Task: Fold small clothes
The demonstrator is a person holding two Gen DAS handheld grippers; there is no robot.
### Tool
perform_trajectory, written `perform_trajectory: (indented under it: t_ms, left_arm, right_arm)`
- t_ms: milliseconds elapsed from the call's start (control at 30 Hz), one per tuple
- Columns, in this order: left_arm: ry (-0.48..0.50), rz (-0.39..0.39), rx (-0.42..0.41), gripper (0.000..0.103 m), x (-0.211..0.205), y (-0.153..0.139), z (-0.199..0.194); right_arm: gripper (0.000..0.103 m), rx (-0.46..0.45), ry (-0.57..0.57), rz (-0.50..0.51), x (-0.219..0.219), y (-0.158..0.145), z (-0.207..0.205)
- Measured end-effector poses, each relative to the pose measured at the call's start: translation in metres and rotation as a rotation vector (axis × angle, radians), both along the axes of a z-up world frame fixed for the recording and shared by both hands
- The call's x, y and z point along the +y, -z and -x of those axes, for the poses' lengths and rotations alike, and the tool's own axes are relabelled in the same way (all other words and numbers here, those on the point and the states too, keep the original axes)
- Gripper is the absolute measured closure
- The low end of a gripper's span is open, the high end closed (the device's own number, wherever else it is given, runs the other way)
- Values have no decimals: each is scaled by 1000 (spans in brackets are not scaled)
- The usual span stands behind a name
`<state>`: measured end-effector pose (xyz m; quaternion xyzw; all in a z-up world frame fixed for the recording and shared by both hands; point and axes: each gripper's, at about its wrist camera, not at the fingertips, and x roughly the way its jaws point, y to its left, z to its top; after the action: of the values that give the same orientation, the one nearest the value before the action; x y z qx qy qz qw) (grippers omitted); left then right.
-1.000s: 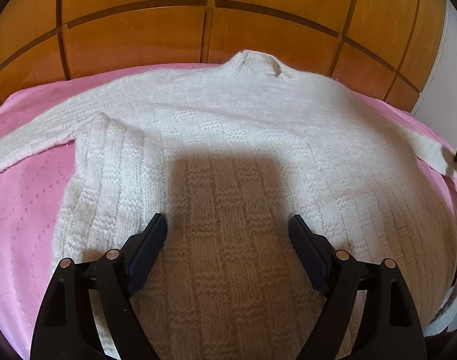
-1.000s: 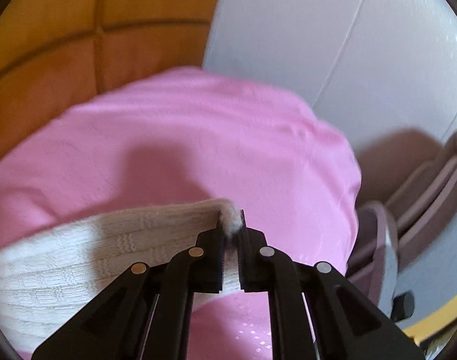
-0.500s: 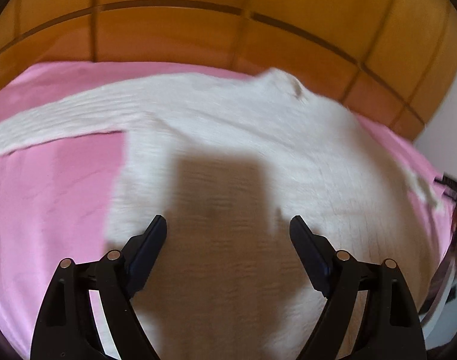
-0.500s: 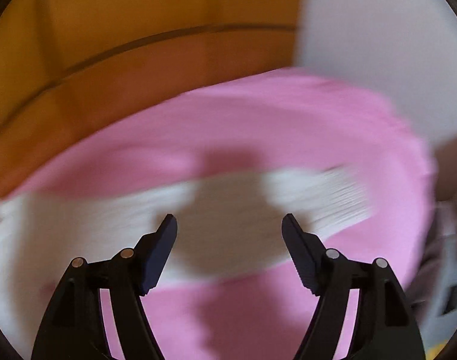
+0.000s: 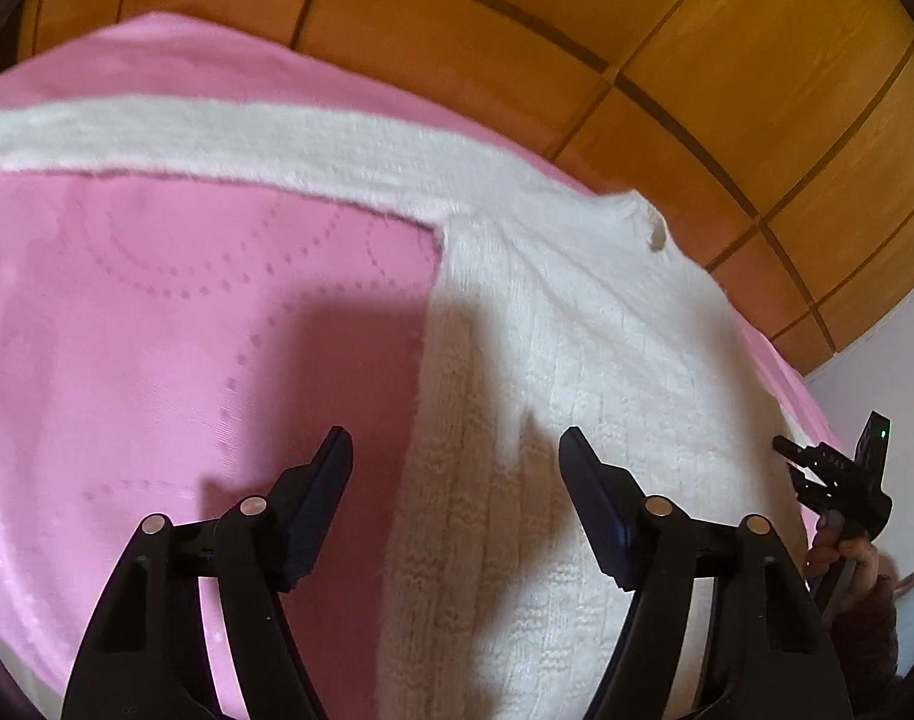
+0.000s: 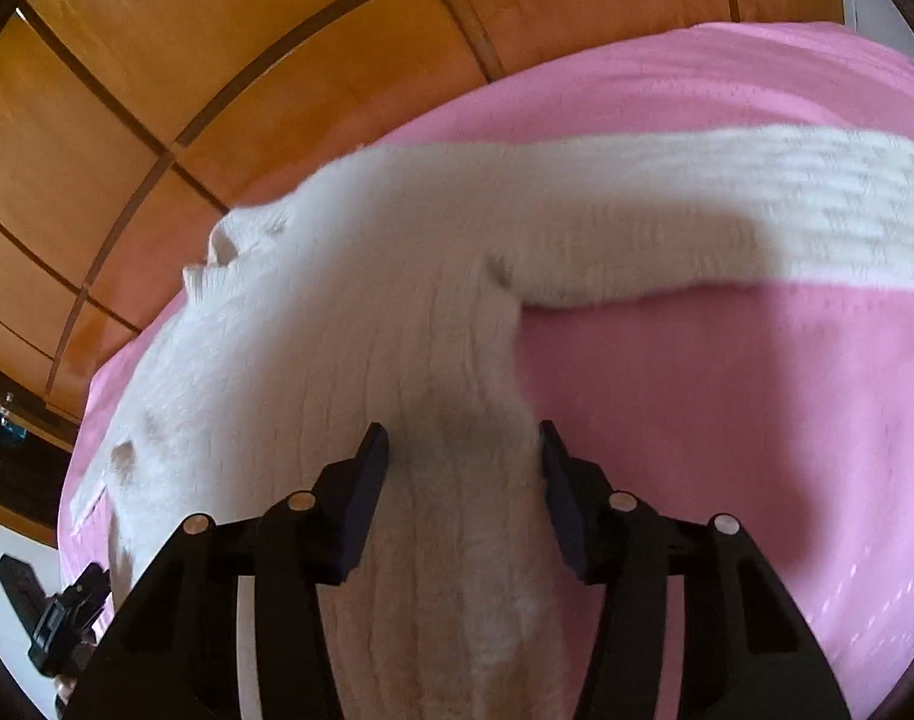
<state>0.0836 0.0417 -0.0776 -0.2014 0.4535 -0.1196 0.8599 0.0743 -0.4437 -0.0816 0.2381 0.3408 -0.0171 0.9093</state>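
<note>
Wooden panelling (image 5: 685,60) in orange-brown squares runs behind a bed covered by a pink bedspread (image 5: 174,330) with a dotted stitched pattern. A pale wall (image 5: 889,360) meets the panelling at the right edge of the left wrist view.

One white knitted sweater (image 5: 577,348) lies flat on the bedspread, its neck opening toward the panelling. One sleeve (image 5: 216,138) extends straight out across the pink cover in the left wrist view; the opposite sleeve (image 6: 727,210) extends out likewise in the right wrist view, partly blurred. The body shows a ribbed and block-knit texture.

Left hand-held gripper (image 5: 457,462): jaws spread wide, holding nothing. It hangs above the side edge of the sweater body, one finger over bare bedspread, the other over the knit. Contact with the fabric cannot be determined.

Right hand-held gripper (image 6: 463,456): jaws spread wide, nothing clamped. It sits over the opposite side edge of the body, below the armpit, with knit fabric lying between the two fingers. Whether the fingers touch the fabric cannot be determined.

Each hand-held gripper appears at the margin of the other's view, on opposite sides of the sweater.
</note>
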Motion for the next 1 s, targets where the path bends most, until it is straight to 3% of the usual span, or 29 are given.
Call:
perform_trajectory:
  t_ms: [33, 67, 133, 233, 333, 400, 433, 533, 600, 700, 733, 767, 800, 933, 1000]
  left_arm:
    - [10, 7, 6, 38, -2, 2, -1]
    - [25, 7, 12, 55, -5, 4, -1]
    - [68, -5, 26, 70, -12, 7, 1]
    - [104, 17, 36, 80, -13, 10, 10]
    - [95, 33, 37, 97, -6, 10, 22]
    - [85, 56, 27, 99, -1, 8, 34]
    - [82, 68, 28, 99, 2, 7, 38]
    - [69, 129, 38, 99, 12, 2, 48]
    - [60, 91, 61, 99, 17, 7, 48]
    - [75, 100, 86, 98, 15, 12, 48]
    - [79, 95, 79, 92, 14, 10, 50]
    - [92, 94, 73, 82, 14, 8, 54]
    - [98, 98, 70, 80, 15, 8, 57]
    - [145, 138, 87, 80, 15, 13, 72]
    - [184, 151, 94, 82, 12, 16, 78]
  right_arm:
    - [52, 5, -12, 14, 2, 2, 4]
    - [52, 8, -23, 18, 0, 1, 8]
    - [52, 14, -63, 16, 1, 3, 20]
    - [52, 17, -110, -9, 4, 9, 41]
    - [53, 29, -153, -37, 10, 17, 64]
    - [87, 42, -163, -22, 17, 20, 75]
    - [97, 59, -162, -12, 19, 22, 79]
    - [98, 27, -158, -5, 22, 14, 98]
    - [98, 24, -156, 5, 20, 13, 105]
    - [95, 79, -139, 10, 19, 23, 93]
    - [93, 78, -139, -19, 15, 26, 94]
    - [87, 71, -135, -46, 12, 27, 96]
    - [83, 67, -143, -82, 10, 30, 99]
    - [65, 72, -183, -98, 16, 35, 110]
    - [64, 82, -209, -101, 24, 37, 113]
